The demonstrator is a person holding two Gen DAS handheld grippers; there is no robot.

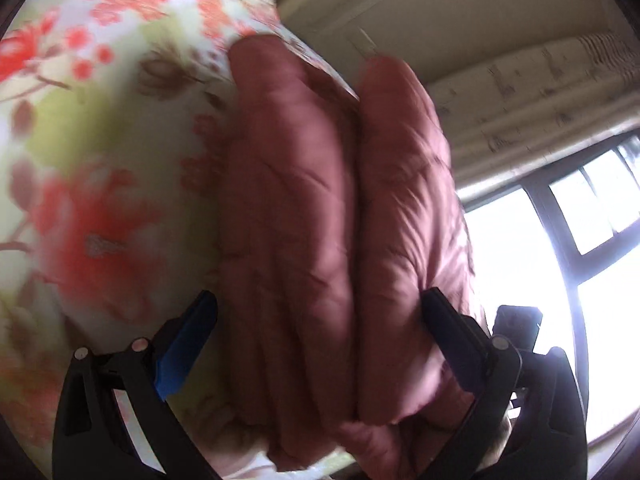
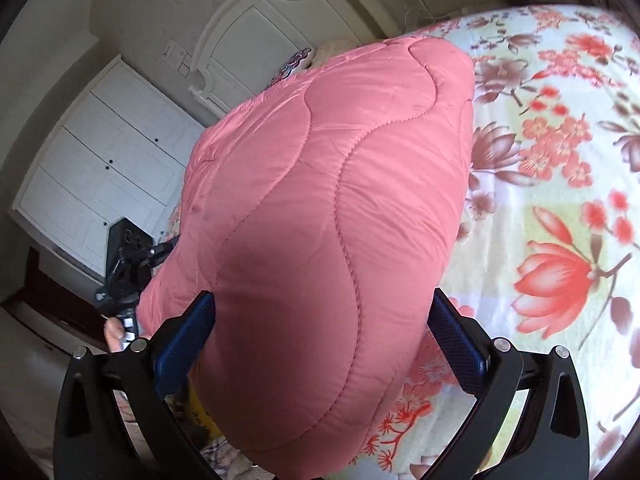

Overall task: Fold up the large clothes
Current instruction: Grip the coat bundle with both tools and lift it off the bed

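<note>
A bed [image 2: 560, 128] with a flowered sheet fills the room, a white cupboard [image 2: 104, 168] beyond it. The pink quilted coat [image 2: 320, 200] hangs doubled over the bed. The left claw [image 1: 320, 312] and the right claw [image 2: 324, 312] each stand wide with thick padded folds between their fingers, clamped on the coat.
</note>
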